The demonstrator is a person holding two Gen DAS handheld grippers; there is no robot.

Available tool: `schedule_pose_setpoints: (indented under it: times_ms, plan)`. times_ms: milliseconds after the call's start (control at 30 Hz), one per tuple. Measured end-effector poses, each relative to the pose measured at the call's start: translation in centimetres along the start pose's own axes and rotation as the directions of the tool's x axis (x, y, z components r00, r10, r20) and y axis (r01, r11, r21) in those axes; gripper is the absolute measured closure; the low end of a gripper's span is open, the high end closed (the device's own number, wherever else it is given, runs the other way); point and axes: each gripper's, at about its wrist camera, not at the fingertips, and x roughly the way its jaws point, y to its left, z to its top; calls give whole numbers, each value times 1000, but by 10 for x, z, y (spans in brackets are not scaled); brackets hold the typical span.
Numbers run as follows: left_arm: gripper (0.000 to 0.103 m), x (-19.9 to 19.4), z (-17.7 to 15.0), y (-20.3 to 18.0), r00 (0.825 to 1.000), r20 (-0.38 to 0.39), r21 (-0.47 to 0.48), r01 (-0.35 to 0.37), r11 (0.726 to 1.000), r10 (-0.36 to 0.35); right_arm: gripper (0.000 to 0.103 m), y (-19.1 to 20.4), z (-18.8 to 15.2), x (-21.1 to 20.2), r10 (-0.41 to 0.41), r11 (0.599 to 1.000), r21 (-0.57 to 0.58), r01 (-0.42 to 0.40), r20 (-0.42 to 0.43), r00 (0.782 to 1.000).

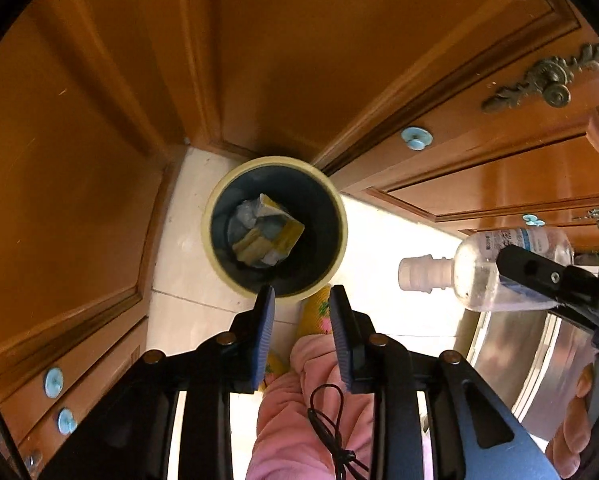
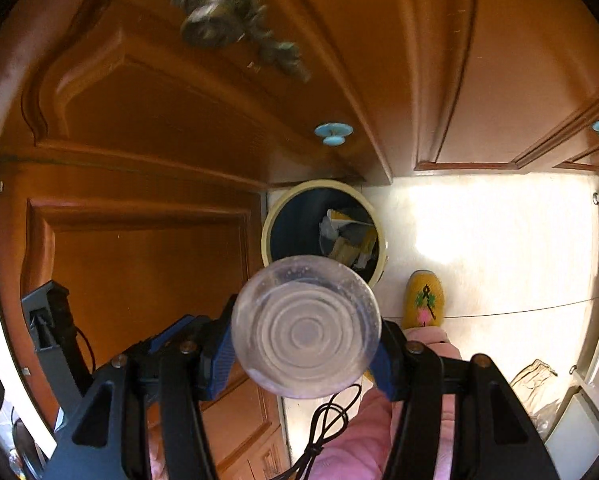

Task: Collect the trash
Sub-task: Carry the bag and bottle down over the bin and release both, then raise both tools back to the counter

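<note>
L fingers (image 1: 301, 300) part-open, empty, over bin rim (image 1: 219, 264); R fingers (image 2: 305, 332) clamp bottle (image 2: 305, 328).

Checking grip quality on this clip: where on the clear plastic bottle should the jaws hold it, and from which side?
Across the round body, as the right gripper does now: the clear bottle is widest there, giving the flat pads purchase from opposite sides. The narrow white cap stays free, pointing toward the bin.
</note>
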Motion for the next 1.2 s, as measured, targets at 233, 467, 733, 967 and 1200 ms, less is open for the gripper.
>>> schedule_pose_setpoints:
  times_ms: [233,467,733,967,1200]
  plan:
    - [64,-25,-12,18,998,50,-61,-22,998,25,46,27,10,23,-16,998,-55,12,-62,998]
    - [56,-50,-17,34,994,101,-110,-30,994,41,44,44,11,23,-10,997,-74,5,-71,997]
    - [55,-84,-22,31,991,131,-131,-21,991,38,44,61,0,5,-13,996,-88,7,-74,997]
    - [54,-149,-26,9,982,186,-83,-7,997,23,44,82,-16,-55,7,992,-123,-10,-27,1000]
    - [47,-228,-22,-22,958,286,9,-10,1000,7,44,102,-31,-129,43,984,-177,-30,70,997]
